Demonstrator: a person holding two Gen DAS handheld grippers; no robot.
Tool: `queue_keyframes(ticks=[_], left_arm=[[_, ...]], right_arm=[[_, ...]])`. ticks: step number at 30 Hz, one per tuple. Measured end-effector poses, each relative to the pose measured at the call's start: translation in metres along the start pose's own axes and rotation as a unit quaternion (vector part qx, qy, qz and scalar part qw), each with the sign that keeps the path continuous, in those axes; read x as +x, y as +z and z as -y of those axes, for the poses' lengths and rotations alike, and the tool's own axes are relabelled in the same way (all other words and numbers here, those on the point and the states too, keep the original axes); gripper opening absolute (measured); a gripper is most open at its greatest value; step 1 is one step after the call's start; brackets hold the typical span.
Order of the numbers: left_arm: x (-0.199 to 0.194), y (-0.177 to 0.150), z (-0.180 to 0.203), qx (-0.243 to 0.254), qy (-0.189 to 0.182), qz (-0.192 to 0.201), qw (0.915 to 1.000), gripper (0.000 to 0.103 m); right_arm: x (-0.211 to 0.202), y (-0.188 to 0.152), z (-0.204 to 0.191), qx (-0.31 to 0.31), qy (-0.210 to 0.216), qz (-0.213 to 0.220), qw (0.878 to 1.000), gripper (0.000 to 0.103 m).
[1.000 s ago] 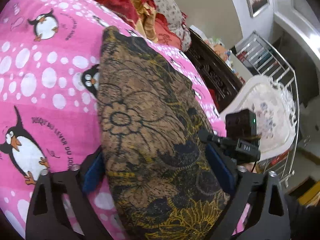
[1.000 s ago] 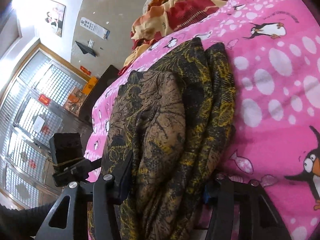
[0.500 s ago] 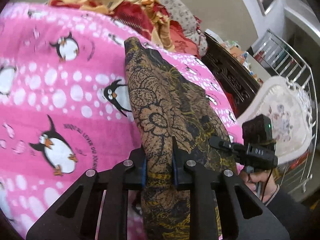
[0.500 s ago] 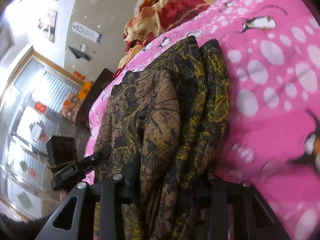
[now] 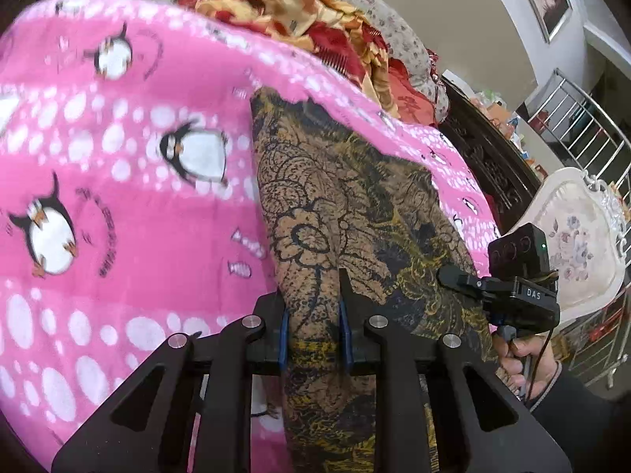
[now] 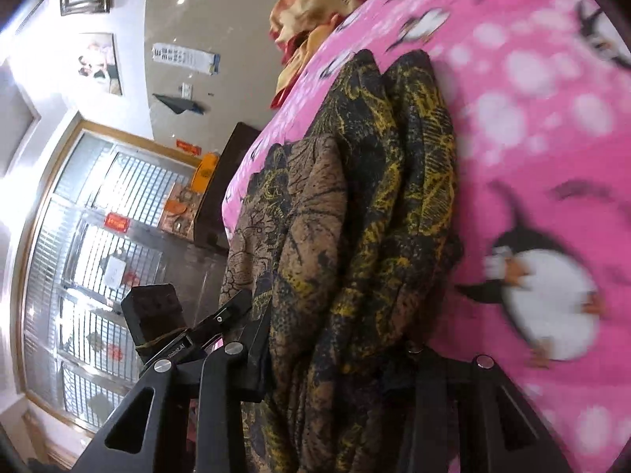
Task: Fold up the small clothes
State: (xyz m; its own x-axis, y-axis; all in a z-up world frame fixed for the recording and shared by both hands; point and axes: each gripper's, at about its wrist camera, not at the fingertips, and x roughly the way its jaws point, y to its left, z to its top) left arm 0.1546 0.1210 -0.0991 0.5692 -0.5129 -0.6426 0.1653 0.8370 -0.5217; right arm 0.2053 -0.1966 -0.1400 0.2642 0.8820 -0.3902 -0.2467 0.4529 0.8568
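Garment (image 5: 347, 213): brown-and-yellow print, laid on pink penguin blanket (image 5: 118, 236).
Left gripper (image 5: 313, 315): jaws reopened slightly, edge pinched.
Right gripper (image 6: 339, 358): bunched end clamped.

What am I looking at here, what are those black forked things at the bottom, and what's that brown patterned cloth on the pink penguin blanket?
No robot here: a person holds a hand-held two-finger gripper in each hand, and each gripper carries a wide-angle camera looking along its fingers. One picture comes from the left gripper, the other from the right gripper; the black forks are their fingers. The right gripper also shows in the left view, with the person's hand on its handle. A pink penguin blanket covers the surface, with a red and yellow quilt heaped at the far end. On the blanket lies a brown and yellow floral garment, already doubled over. Both grippers pinch its near end; the left one's jaws have just been closing on it.
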Motion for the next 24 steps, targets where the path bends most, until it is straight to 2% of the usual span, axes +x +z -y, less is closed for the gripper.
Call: queue_keyframes(ticks=[3, 7, 9, 10, 13, 16, 19, 21, 22, 23, 24], left_arm=[[0.009, -0.002, 0.002, -0.008, 0.008, -0.003, 0.9999, 0.033], [-0.006, -0.001, 0.013, 0.021, 0.040, -0.001, 0.9990, 0.034], [-0.022, -0.004, 0.018, 0.043, 0.074, 0.017, 0.9961, 0.034], [-0.034, -0.008, 0.024, 0.054, 0.088, 0.031, 0.9942, 0.035], [-0.055, -0.024, 0.042, 0.070, 0.089, 0.054, 0.9921, 0.035], [-0.063, -0.051, 0.074, 0.105, 0.066, 0.054, 0.9908, 0.035], [-0.060, -0.078, 0.091, 0.125, 0.066, 0.033, 0.9894, 0.035], [-0.042, -0.093, 0.089, 0.139, 0.089, -0.015, 0.9862, 0.035], [-0.036, -0.101, 0.087, 0.152, 0.094, -0.020, 0.9838, 0.035], [-0.035, -0.108, 0.086, 0.166, 0.089, -0.010, 0.9819, 0.035], [-0.035, -0.110, 0.086, 0.173, 0.091, -0.004, 0.9807, 0.035]], right_arm=[[-0.008, -0.002, 0.004, 0.002, -0.001, 0.016, 1.000, 0.036], [-0.036, -0.011, 0.000, 0.011, -0.028, 0.019, 0.999, 0.041], [-0.060, -0.020, -0.006, -0.004, -0.059, 0.028, 0.998, 0.042], [-0.070, -0.025, -0.014, -0.025, -0.079, 0.032, 0.996, 0.042], [-0.091, -0.045, -0.056, -0.118, -0.134, 0.039, 0.983, 0.042], [-0.084, -0.080, -0.113, -0.249, -0.194, 0.041, 0.948, 0.042], [-0.066, -0.111, -0.136, -0.331, -0.209, 0.009, 0.920, 0.041], [-0.045, -0.125, -0.137, -0.354, -0.234, -0.034, 0.905, 0.041], [-0.032, -0.131, -0.126, -0.357, -0.277, -0.063, 0.890, 0.036], [-0.021, -0.135, -0.117, -0.352, -0.305, -0.083, 0.881, 0.033], [-0.016, -0.138, -0.107, -0.342, -0.315, -0.094, 0.880, 0.033]])
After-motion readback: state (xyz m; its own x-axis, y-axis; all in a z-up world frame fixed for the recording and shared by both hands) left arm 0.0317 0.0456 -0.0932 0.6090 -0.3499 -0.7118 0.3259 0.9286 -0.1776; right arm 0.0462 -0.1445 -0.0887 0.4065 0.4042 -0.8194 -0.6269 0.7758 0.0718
